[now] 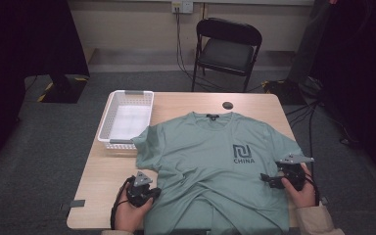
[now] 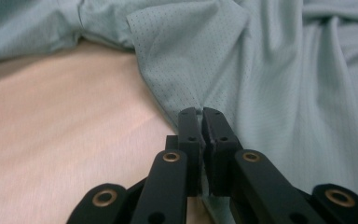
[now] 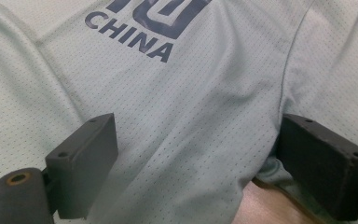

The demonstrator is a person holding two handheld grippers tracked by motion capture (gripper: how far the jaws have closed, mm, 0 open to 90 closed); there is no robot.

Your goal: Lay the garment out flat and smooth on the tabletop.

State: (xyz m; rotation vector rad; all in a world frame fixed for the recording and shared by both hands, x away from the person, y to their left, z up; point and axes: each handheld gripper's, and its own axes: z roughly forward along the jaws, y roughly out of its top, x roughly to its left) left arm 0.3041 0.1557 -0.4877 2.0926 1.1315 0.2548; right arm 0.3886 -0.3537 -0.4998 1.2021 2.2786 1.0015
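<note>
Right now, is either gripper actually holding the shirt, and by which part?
The left gripper is pinched shut on the green T-shirt at its side edge below the sleeve. The right gripper holds nothing: its jaws stand open over the fabric.

White plastic basket [image 1: 126, 117] sits on the wooden table's [image 1: 98, 176] far left corner. Small dark round object [image 1: 227, 105] near the far edge. Black folding chair [image 1: 227, 49] behind the table; wall socket [image 1: 182, 6] with cables above it.

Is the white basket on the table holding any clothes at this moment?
No, in the high view the white basket beside the green T-shirt shows just its bare white bottom, and the shirt lies on the table outside it.
</note>
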